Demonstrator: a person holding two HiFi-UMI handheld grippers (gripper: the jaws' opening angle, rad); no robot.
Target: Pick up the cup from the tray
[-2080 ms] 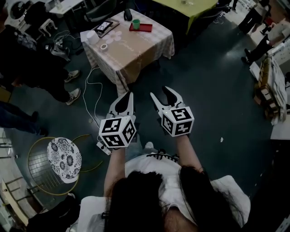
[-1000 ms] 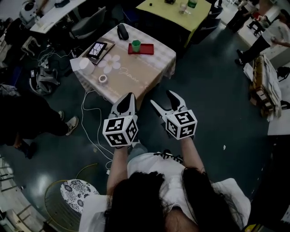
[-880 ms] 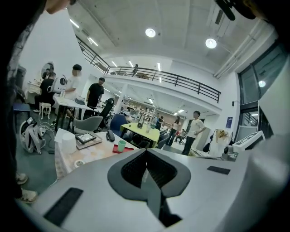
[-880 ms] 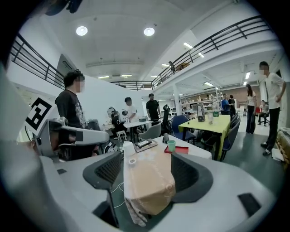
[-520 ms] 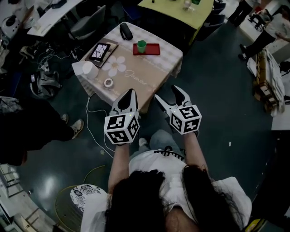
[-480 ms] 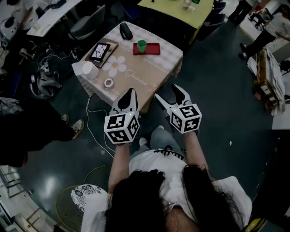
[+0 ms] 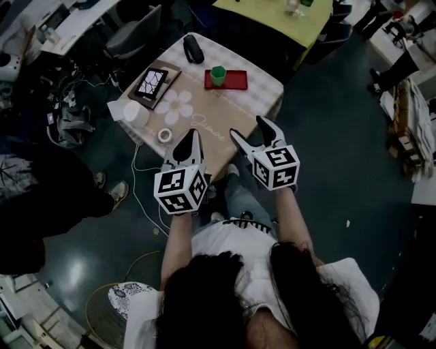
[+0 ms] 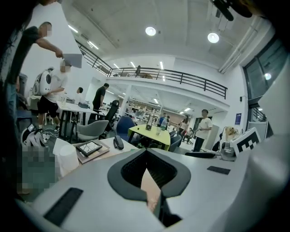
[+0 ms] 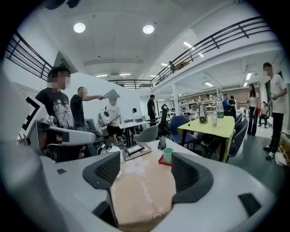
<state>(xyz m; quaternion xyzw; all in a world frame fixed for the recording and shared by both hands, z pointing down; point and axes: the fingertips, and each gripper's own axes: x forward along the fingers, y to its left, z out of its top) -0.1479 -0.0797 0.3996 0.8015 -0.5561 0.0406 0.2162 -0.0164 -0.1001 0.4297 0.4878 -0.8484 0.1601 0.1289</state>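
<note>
A green cup (image 7: 218,75) stands upright on a red tray (image 7: 231,81) at the far side of a small table with a beige cloth (image 7: 204,123). Both grippers hover at the table's near edge, well short of the tray. My left gripper (image 7: 189,141) has its fingertips together with nothing held. My right gripper (image 7: 249,132) stands open and empty. In the right gripper view the cup (image 9: 168,155) and tray (image 9: 161,160) lie ahead between the open jaws of the right gripper (image 9: 146,174). The left gripper view shows the left gripper (image 8: 146,153) shut above the cloth.
On the table lie a tablet on a brown board (image 7: 151,82), a black case (image 7: 193,49), a white cylinder (image 7: 135,112) and a tape roll (image 7: 164,135). A white cable (image 7: 138,170) trails on the floor at left. A yellow-green table (image 7: 283,12), chairs and standing people surround it.
The person has walked up to the table, so it now lies closer under both grippers. The grippers keep the same pose, left shut and right open.
</note>
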